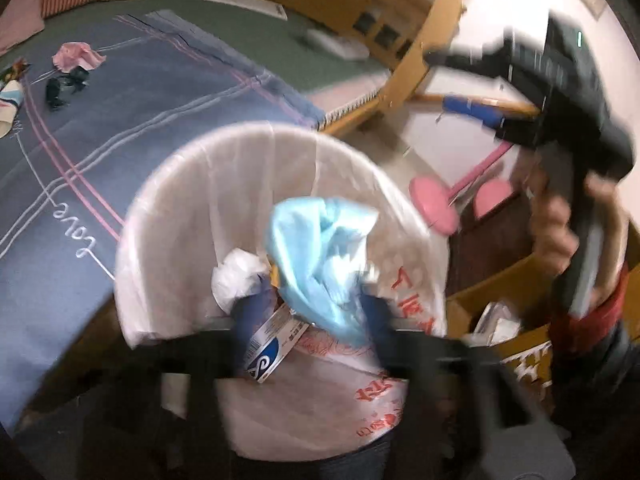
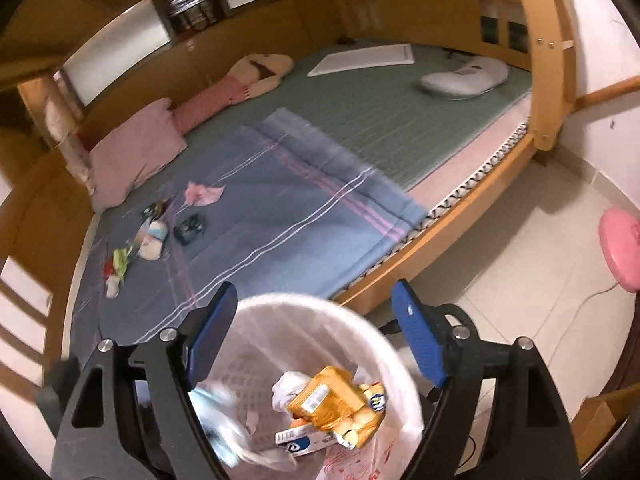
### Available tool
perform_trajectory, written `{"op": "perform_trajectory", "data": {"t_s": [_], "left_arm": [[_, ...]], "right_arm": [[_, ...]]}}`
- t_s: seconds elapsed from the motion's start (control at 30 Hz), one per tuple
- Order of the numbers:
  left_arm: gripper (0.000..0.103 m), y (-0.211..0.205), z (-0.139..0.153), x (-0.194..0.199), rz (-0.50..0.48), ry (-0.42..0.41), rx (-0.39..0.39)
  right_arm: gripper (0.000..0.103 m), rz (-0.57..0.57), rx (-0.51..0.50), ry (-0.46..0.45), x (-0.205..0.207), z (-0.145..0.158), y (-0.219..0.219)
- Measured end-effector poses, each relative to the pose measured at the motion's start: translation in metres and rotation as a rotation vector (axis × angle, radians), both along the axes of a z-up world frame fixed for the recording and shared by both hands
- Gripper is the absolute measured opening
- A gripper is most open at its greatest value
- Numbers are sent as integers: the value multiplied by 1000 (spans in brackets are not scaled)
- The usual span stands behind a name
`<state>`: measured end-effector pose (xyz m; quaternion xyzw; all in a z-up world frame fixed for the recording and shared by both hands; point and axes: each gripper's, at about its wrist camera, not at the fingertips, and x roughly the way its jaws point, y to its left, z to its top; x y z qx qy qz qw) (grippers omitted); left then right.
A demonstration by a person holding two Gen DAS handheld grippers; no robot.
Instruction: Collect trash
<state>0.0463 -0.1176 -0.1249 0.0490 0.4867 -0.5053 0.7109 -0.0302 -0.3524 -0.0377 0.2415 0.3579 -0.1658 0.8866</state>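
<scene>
A wooden bed (image 2: 472, 216) carries a blue blanket (image 2: 280, 216) strewn with small wrappers (image 2: 152, 236), a pink pillow (image 2: 136, 148), and a white board (image 2: 364, 60).

Right gripper (image 2: 312, 336): black arms w/ silver screws, blue textured pads (image 2: 418, 340); red sleeve (image 1: 588, 312).

White bin (image 2: 320, 360), plastic-bag lined, red print, beside bed. Inside: crumpled light-blue wrapper (image 1: 320, 264), white tissue wad (image 1: 236, 276), orange snack packet (image 2: 336, 404), white-and-blue carton (image 2: 304, 442). Still scattered on the blue blanket (image 2: 280, 216): pink scrap (image 2: 202, 193), black crumpled wrapper (image 2: 190, 229), green-and-red wrappers (image 2: 118, 264).
</scene>
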Motion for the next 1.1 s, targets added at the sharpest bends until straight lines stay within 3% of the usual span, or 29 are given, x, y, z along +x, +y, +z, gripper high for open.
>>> {"op": "perform_trajectory", "data": {"t_s": [0.07, 0.17, 0.23, 0.33, 0.4, 0.43, 0.6, 0.7, 0.73, 0.83, 0.9, 0.93, 1.0, 1.1], "left_arm": [[77, 5, 2, 5, 32, -18, -9], [80, 34, 19, 28, 135, 2, -92], [85, 69, 31, 52, 279, -9, -129], [89, 126, 33, 89, 567, -46, -37], [89, 160, 27, 106, 693, -17, 4], [89, 190, 21, 118, 806, 24, 30], [89, 299, 15, 141, 1180, 105, 37], [89, 349, 21, 162, 1275, 162, 12], [89, 363, 26, 169, 1301, 147, 6], [91, 402, 29, 181, 1354, -21, 48], [91, 424, 18, 178, 1401, -69, 19], [90, 436, 6, 176, 1444, -41, -11], [90, 447, -5, 183, 1438, 11, -68], [90, 450, -8, 190, 1434, 43, -68]], "right_arm": [[79, 4, 8, 5, 5, -1, 0], [79, 19, 8, 6, 16, 0, 3], [79, 36, 8, 5, 30, 2, 9], [81, 114, 23, -2, 59, 8, 31], [81, 167, 14, 1, 78, 9, 47], [81, 234, 10, -1, 100, 8, 71], [81, 387, -27, -47, 171, 5, 152], [81, 492, 12, -25, 229, -7, 215], [81, 536, 48, 3, 258, -17, 246], [79, 593, 64, 40, 308, -36, 305], [77, 614, 60, 68, 336, -50, 341], [75, 614, 47, 78, 349, -59, 358], [73, 599, 9, 93, 366, -70, 384], [69, 596, -48, 160, 404, -103, 426]]}}
